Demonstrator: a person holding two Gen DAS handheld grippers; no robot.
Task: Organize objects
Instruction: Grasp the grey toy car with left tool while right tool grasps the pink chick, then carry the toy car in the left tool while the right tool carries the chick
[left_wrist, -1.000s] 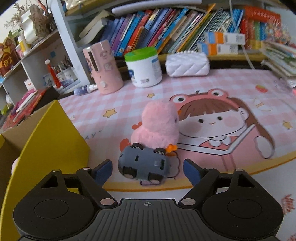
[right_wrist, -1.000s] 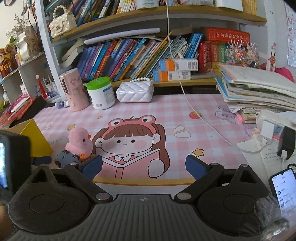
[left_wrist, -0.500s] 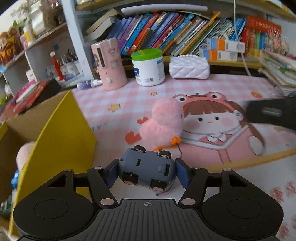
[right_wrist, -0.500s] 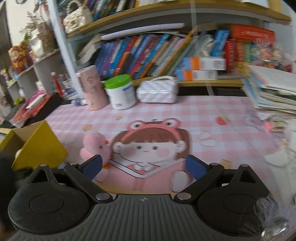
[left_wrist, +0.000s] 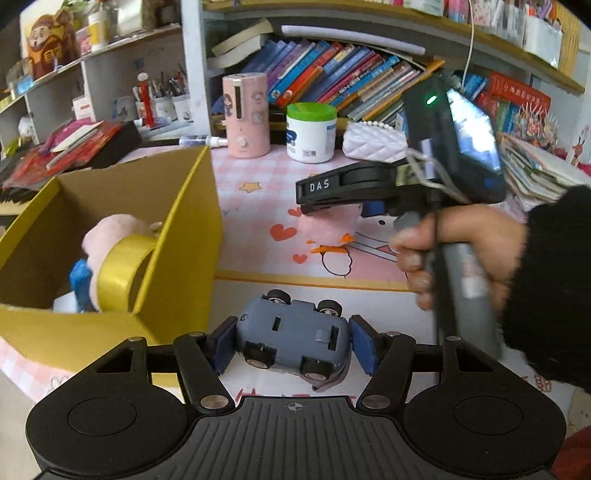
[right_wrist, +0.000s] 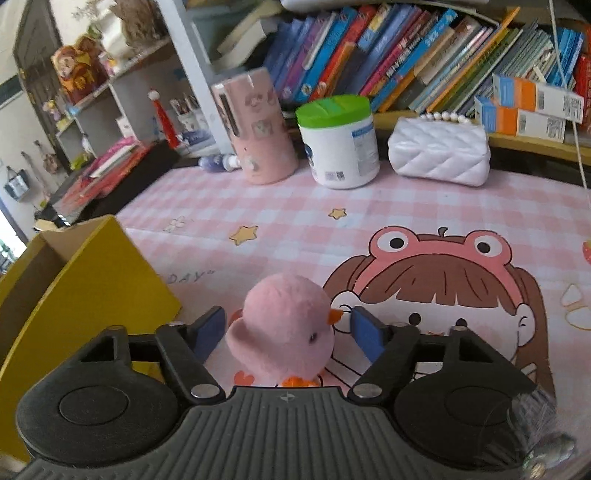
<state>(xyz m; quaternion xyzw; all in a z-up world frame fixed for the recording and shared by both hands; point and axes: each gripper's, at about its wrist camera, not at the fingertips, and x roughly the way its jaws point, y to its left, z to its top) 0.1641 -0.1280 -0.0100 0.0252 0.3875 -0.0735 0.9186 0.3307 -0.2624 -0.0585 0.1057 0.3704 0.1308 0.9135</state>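
Observation:
A grey toy car (left_wrist: 295, 332) hangs upside down above the mat, with my left gripper (left_wrist: 291, 341) shut on its two ends. It is beside the open yellow box (left_wrist: 177, 258), which holds a pink plush, a yellow tape roll (left_wrist: 122, 269) and something blue. The pink duck plush (right_wrist: 284, 325) stands on the cartoon mat. My right gripper (right_wrist: 288, 328) straddles the duck and its jaws are closing. The blue pads (right_wrist: 365, 332) sit just off its sides. In the left wrist view a hand (left_wrist: 461, 251) holds that gripper over the duck (left_wrist: 325, 229).
At the back of the mat stand a pink cylinder (right_wrist: 258, 129), a white tub with a green lid (right_wrist: 340, 144) and a white quilted purse (right_wrist: 439, 151), under shelves of books. A black box with red booklets (left_wrist: 92, 144) lies at the left. Stacked books (left_wrist: 532, 170) lie at the right.
The left gripper closed on the car and lifted it back beside the yellow box. The right gripper swung left and down over the duck, and its jaws narrowed around it.

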